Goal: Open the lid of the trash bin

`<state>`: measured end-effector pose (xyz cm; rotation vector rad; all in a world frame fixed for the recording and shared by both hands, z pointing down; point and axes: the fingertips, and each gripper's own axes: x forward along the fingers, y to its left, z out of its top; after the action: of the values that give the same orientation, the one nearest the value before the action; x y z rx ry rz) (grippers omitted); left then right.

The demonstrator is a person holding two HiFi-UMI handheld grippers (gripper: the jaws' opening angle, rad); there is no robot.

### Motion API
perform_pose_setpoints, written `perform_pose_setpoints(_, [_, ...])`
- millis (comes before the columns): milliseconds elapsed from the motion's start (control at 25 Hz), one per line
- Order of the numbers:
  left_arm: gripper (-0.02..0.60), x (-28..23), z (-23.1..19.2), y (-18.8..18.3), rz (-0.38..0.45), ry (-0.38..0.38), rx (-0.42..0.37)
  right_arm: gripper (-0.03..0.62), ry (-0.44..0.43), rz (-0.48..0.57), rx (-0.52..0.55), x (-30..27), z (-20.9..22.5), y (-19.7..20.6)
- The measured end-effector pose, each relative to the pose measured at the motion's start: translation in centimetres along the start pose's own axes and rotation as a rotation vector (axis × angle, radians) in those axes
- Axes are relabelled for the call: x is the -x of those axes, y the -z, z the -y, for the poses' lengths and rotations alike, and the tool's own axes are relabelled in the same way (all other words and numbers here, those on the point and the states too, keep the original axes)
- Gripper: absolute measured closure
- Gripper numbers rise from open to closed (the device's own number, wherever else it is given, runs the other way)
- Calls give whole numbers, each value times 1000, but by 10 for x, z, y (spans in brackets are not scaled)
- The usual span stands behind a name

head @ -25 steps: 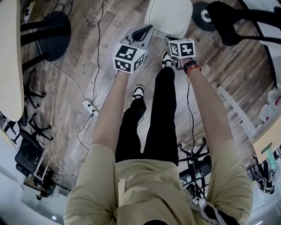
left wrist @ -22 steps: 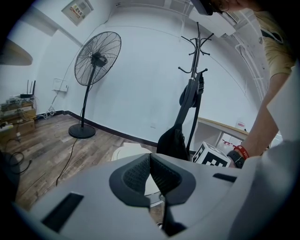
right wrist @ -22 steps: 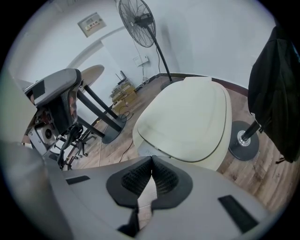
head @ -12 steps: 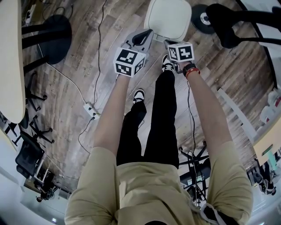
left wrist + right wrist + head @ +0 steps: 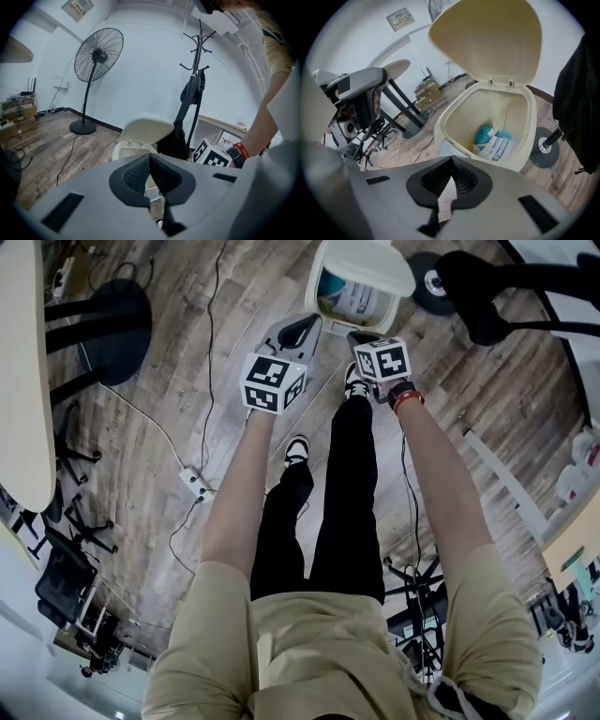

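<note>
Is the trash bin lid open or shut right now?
Open. The lid stands tipped up at the back of the trash bin, and paper rubbish shows inside.

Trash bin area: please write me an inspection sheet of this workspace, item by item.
Surface: wooden floor.
Job's things: trash bin with its lid raised; a teal item and a printed packet lie inside.
Clutter: nothing seen.
Grippers: left claw shut, empty; right claw shut, empty, pointing toward the bin.
Cables: a dark cable runs over the floor toward a power strip.
Surroundings: standing fan, coat stand, table, rolling chair.
</note>
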<state>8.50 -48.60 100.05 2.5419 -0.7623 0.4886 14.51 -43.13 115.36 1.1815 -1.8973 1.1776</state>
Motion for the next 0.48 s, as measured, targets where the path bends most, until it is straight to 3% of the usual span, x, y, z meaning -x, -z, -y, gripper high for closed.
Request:
perform_pose_setpoints(280, [558,-1,-7,10,-17,-17,7,580,-5,10,45,-4,0,0])
perform_pose_setpoints(480, [558,-1,-6,15,-13,-36,60,580,-22,6,66,-5,1,4])
